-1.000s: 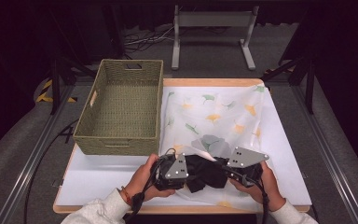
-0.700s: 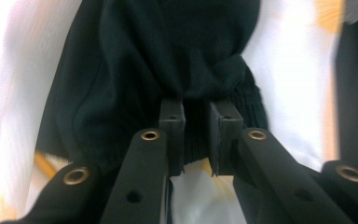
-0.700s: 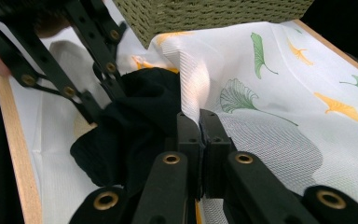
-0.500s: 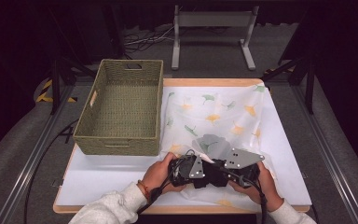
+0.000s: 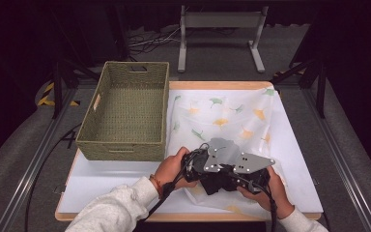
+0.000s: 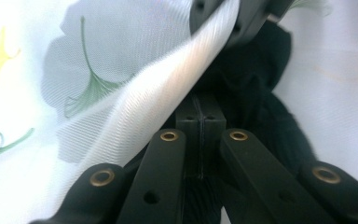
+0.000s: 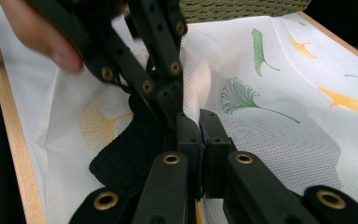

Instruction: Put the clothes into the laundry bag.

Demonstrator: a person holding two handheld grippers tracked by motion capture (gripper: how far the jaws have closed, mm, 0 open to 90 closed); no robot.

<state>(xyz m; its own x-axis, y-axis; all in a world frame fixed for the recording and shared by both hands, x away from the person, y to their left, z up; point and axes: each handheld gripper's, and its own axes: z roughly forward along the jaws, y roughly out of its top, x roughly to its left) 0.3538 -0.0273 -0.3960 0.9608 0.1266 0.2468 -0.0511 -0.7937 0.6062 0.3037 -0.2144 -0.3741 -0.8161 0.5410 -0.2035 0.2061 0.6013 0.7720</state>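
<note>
**Black cloth and leaf-print sheet pinched at the table's near edge**

Black cloth lies bunched at the near edge of the table, on top of the white leaf-print sheet and between the two grippers. The left gripper and the right gripper meet just above it, tips close together.

Left gripper: the jaws have just been closing and now stand pressed together. In the left gripper view a fold of the sheet crosses in front of the jaw tips, with the black cloth directly behind; whether the tips trap the sheet, the cloth or both cannot be told.

Right gripper: the jaws stand pressed together. In the right gripper view the sheet rises in a raised fold at the jaw tips, and the black cloth lies just beside them on the left. The left gripper stands directly ahead, tips almost touching.

Farther out, the sheet spreads flat over the right half of the table. A green woven basket stands on the left half, its side against the sheet's edge.
</note>
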